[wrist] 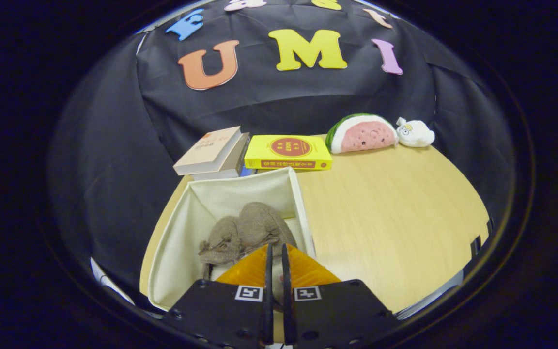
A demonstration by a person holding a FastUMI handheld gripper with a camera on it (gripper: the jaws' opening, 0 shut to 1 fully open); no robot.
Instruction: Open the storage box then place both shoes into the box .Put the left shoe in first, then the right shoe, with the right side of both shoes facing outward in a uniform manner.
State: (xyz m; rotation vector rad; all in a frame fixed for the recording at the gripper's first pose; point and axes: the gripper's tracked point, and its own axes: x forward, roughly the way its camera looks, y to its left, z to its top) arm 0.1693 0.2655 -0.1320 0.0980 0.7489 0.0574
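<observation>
Storage box (182, 228) open, lower centre-left of frame, on wooden table (390, 213). Two brown-grey shoes (247, 232) lie inside, side by side. Gripper (275, 257) fingers nearly together above them; grip unclear. Placement judged almost complete; orientation unverifiable.

Light wooden table (395, 203) seen carrying: open fabric storage box (177, 242), stacked books (213, 152), yellow book (288, 152), watermelon plush (362, 133), white plush (414, 133) along far edge.
</observation>
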